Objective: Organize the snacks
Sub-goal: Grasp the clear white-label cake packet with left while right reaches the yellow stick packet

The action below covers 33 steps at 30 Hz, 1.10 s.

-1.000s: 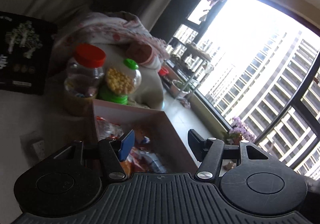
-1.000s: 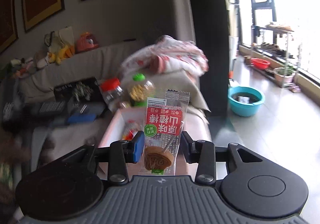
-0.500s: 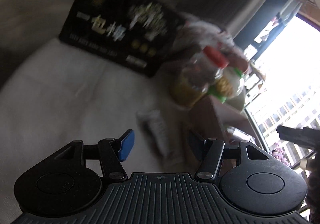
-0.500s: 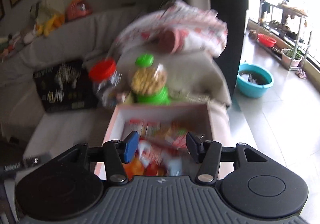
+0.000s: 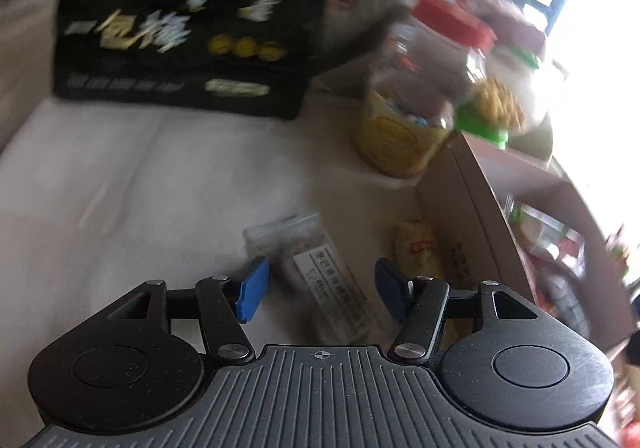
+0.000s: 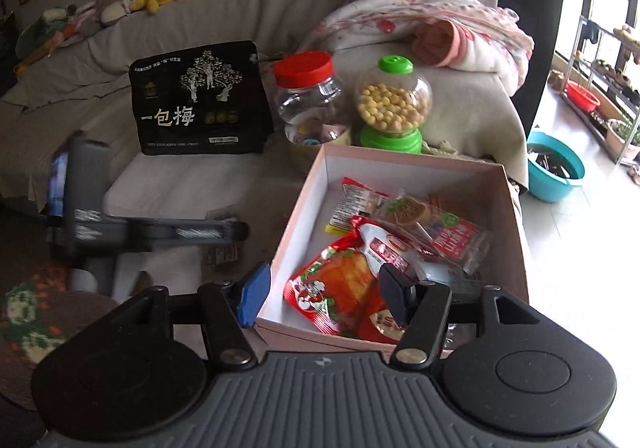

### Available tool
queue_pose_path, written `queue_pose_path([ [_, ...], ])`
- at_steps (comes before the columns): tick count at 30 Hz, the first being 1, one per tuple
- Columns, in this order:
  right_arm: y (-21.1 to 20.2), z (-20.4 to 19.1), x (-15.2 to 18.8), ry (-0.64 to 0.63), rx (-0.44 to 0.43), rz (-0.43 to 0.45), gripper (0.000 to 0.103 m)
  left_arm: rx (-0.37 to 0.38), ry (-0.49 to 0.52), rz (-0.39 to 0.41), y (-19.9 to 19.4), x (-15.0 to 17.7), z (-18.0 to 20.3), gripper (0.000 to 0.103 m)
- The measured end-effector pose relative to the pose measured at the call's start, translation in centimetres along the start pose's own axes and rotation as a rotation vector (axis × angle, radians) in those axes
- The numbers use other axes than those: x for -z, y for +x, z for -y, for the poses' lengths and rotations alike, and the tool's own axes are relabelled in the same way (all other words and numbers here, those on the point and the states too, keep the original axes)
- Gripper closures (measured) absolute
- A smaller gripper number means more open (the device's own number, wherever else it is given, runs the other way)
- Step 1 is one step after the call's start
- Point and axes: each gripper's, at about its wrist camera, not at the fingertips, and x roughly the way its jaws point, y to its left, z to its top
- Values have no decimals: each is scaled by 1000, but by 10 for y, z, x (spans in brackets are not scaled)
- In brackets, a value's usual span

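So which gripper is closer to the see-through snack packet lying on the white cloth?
Left. The left gripper hovers right over the clear packet, open jaws on either side. The right gripper, jaws opening and empty, is over the pink box.

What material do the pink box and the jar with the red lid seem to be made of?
The pink box looks like matte cardboard: thin, flat walls with sharp folded corners and a white inside. The jar looks like clear glossy plastic, as its contents show through and the wall catches highlights; glass cannot be excluded. Its red lid looks like ribbed plastic.
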Motion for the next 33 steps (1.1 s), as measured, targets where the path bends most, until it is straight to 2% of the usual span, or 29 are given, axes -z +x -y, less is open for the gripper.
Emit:
queue_pose_path([
  [3,2,-4,-4,-1,5,1,42,-64,152,9,7,4,19,39],
  [5,4,-7,-7,-2,2,3,42,-82,221,28,4,13,21,47],
  [6,5,-10,-9,-8,2,4,42,-80,237,37,0,18,19,52],
  [8,10,-19,-16,-27,7,8,42,-75,248,54,-9,29,10,57],
  [11,25,-42,-32,-83,25,16,47,-53,210,61,-29,42,-10,58],
  [13,44,-65,-42,-174,100,13,74,-44,171,60,-45,52,-25,58],
  [16,85,-102,-53,-369,248,-3,76,-22,122,66,-69,68,-45,59],
  [21,172,-128,-68,-490,447,-155,77,18,77,91,-97,93,-64,59],
  [25,205,-146,-55,-666,574,-186,77,41,56,109,-107,105,-72,59],
  [27,209,-147,-50,-671,561,-243,78,53,53,119,-110,108,-75,59],
  [30,194,-151,-35,-721,545,-254,78,72,40,132,-110,112,-80,59],
  [31,187,-151,-30,-721,521,-264,78,76,38,136,-110,112,-81,59],
  [33,166,-147,-25,-663,417,-301,78,78,36,142,-109,113,-81,59],
])
